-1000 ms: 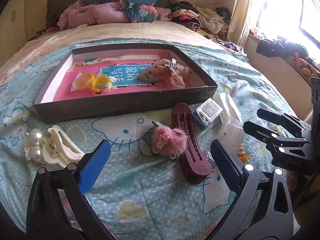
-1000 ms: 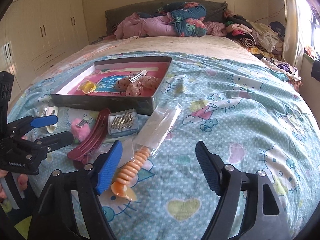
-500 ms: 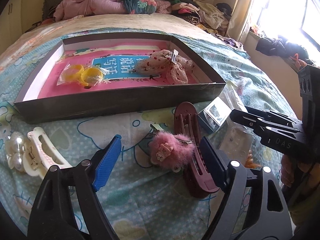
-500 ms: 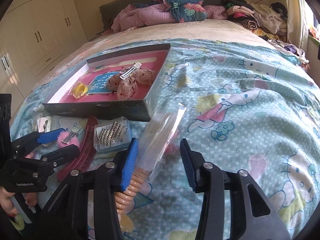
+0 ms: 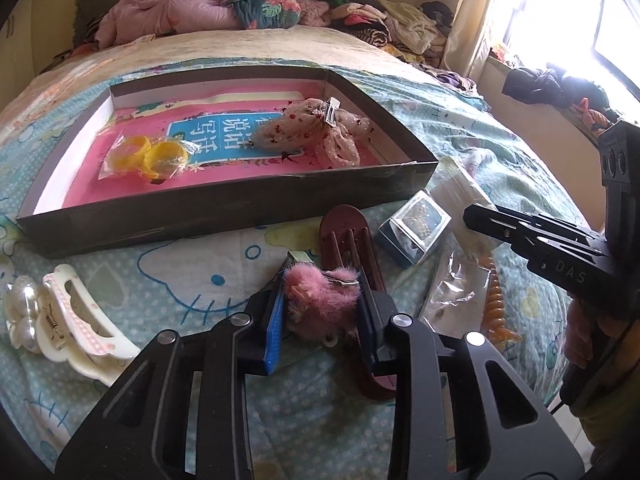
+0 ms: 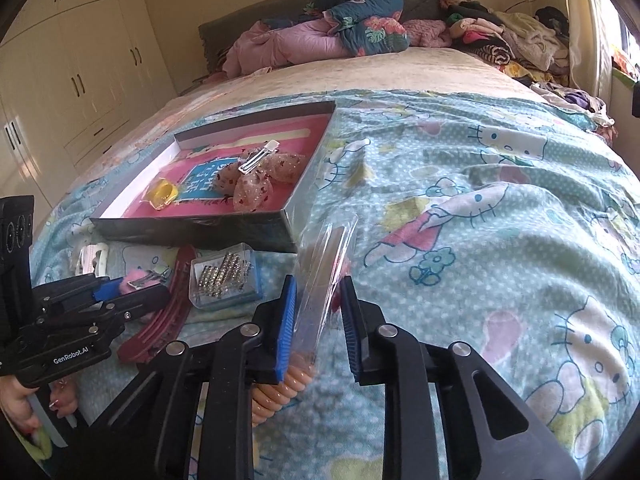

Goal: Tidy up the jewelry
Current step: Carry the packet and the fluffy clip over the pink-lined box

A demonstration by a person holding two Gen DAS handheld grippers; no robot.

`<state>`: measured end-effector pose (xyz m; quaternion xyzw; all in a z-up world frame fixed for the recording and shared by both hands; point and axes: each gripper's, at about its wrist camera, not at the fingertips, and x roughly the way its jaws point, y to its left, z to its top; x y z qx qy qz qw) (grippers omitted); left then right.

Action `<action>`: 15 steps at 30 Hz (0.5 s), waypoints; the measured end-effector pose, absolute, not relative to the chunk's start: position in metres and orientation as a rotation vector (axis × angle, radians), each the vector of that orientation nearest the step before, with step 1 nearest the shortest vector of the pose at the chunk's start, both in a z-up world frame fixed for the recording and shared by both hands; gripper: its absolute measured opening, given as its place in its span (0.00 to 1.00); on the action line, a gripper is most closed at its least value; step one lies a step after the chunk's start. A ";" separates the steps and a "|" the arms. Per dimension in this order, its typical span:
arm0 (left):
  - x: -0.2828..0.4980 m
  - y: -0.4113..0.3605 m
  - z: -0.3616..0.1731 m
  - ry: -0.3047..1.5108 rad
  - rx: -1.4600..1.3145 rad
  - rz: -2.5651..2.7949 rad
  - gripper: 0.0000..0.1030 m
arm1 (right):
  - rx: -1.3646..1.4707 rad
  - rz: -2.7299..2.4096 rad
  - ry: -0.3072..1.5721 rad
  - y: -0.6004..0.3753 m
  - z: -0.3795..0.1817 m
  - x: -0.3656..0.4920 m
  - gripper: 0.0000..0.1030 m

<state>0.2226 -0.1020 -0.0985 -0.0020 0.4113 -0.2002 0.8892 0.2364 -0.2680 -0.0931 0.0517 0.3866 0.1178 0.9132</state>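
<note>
A dark shallow box (image 5: 224, 204) with a pink floor lies on the bed and holds yellow rings in a bag (image 5: 150, 156) and a dotted fabric bow clip (image 5: 316, 136). My left gripper (image 5: 320, 316) is shut on a pink fluffy hair clip (image 5: 320, 298) lying beside a maroon hair clip (image 5: 352, 248). My right gripper (image 6: 318, 320) is closed on a clear plastic bag (image 6: 324, 264) that holds an orange spiral hair tie (image 6: 280, 392); the bag stands between the blue pads. The box also shows in the right wrist view (image 6: 192, 228).
A white claw clip (image 5: 76, 316) and a pearl clip (image 5: 20, 308) lie at the left. A small clear case of rhinestone clips (image 6: 222, 276) sits by the box front. Piled bedding (image 5: 200, 12) and clothes lie at the bed's far end; cupboards (image 6: 72, 80) stand left.
Both grippers moved forward and closed: the left one onto the pink fluffy clip, the right one onto the clear bag with the orange hair tie.
</note>
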 end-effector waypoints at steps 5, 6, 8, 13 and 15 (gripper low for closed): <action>0.219 -0.099 -0.092 0.834 -0.016 -0.412 0.20 | 0.105 0.228 0.780 -0.273 -0.090 0.227 0.20; 0.218 -0.098 -0.090 0.825 -0.019 -0.412 0.20 | 0.107 0.228 0.775 -0.274 -0.088 0.225 0.20; 0.215 -0.096 -0.086 0.813 -0.019 -0.413 0.20 | 0.112 0.223 0.766 -0.278 -0.085 0.221 0.20; 0.210 -0.092 -0.076 0.786 -0.019 -0.408 0.20 | 0.107 0.228 0.742 -0.278 -0.073 0.214 0.20; 0.208 -0.089 -0.072 0.780 -0.028 -0.405 0.20 | 0.101 0.235 0.734 -0.275 -0.069 0.212 0.20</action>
